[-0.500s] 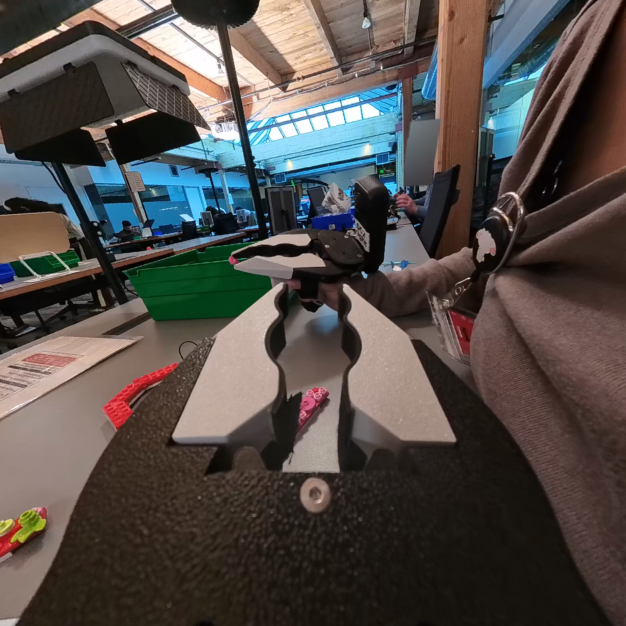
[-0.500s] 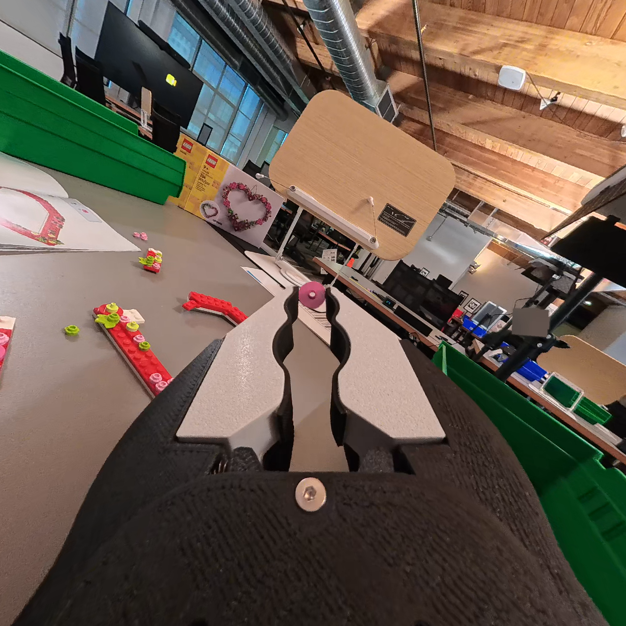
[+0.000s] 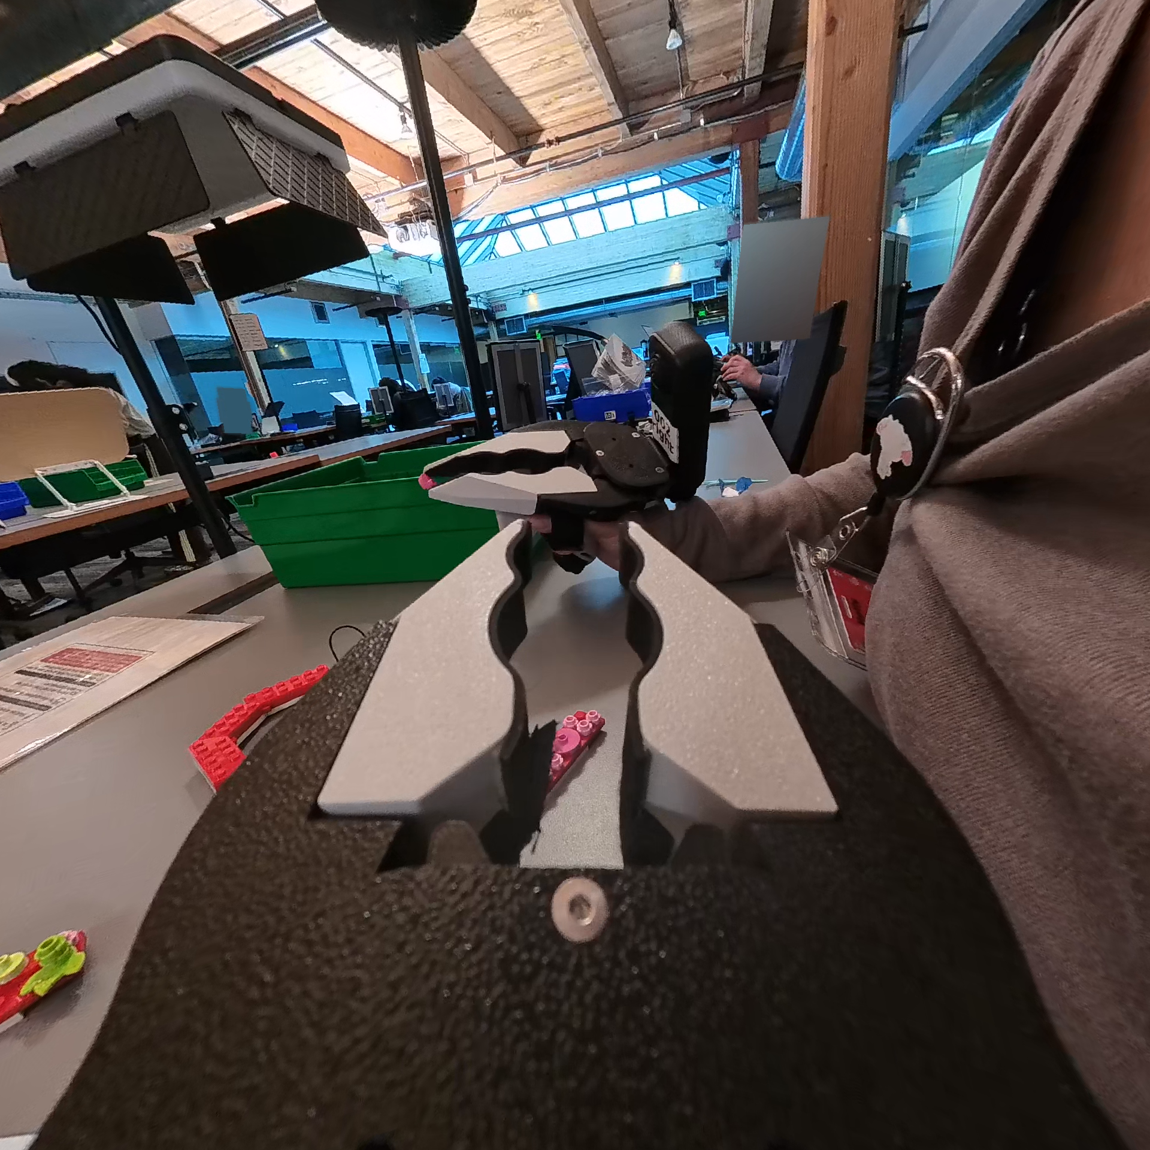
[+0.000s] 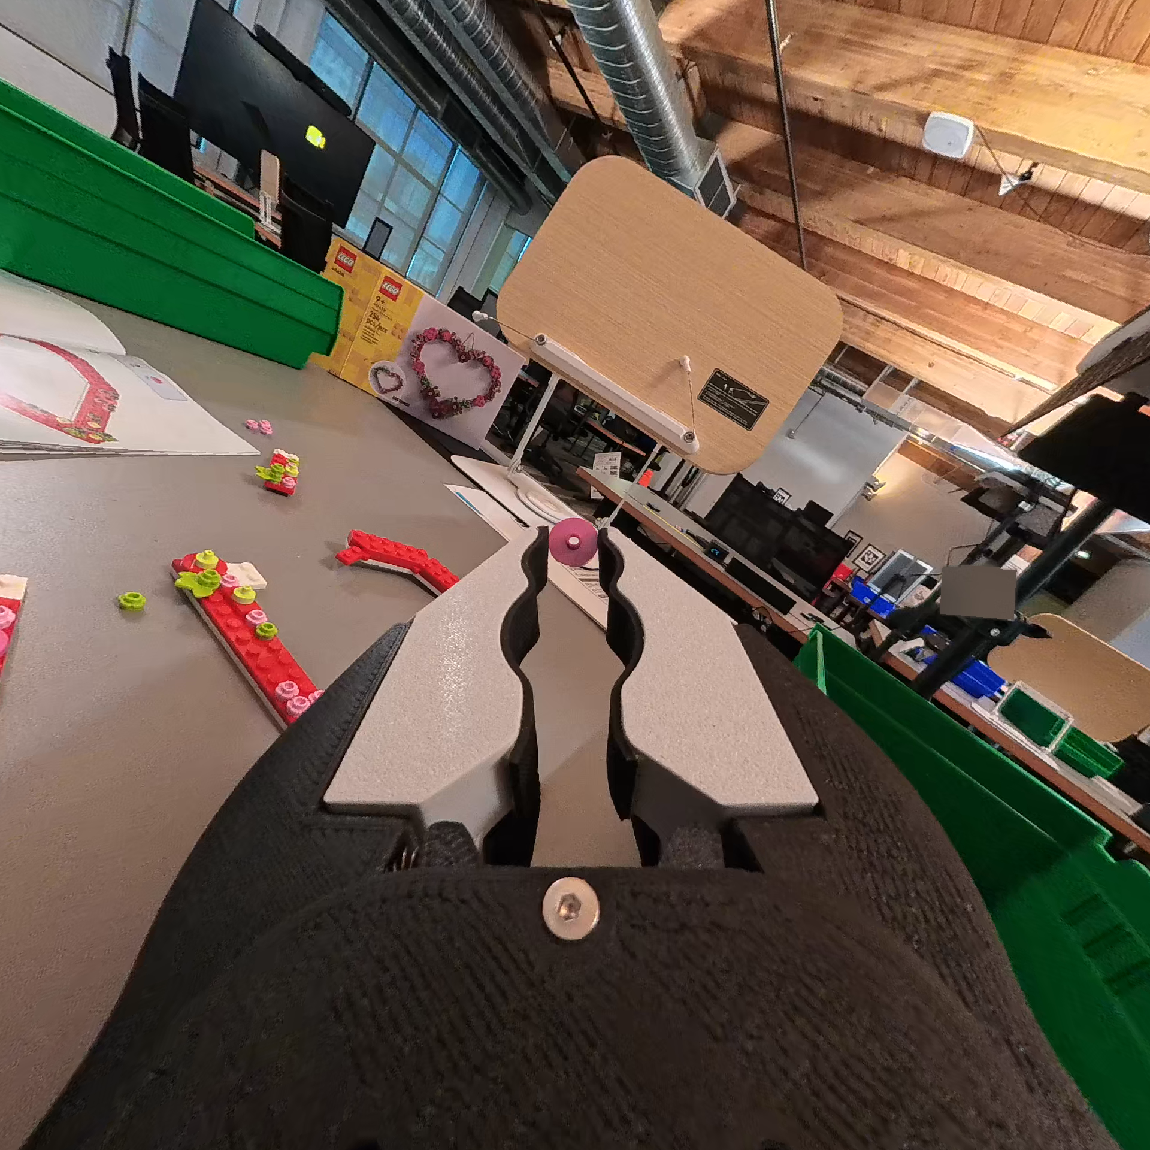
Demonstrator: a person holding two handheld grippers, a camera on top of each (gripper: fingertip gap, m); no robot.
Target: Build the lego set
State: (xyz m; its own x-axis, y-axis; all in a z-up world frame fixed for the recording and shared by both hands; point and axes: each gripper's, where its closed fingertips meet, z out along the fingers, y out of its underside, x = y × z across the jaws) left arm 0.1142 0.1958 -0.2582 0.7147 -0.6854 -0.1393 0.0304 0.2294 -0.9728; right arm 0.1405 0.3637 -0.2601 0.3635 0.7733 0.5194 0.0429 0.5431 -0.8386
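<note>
With its jaws clamped on a pink round stud, the right gripper is mid-carry, probably toward the red strip at left of frame, while the left gripper waits, jaws apart, empty.

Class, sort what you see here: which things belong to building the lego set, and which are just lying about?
Belong to the job:
- round magenta piece pinched in the right gripper
- red strip with flowers
- curved red strip
- pink plate
- instruction booklet

Just lying about:
- green bin
- wooden book stand
- set's box
</note>
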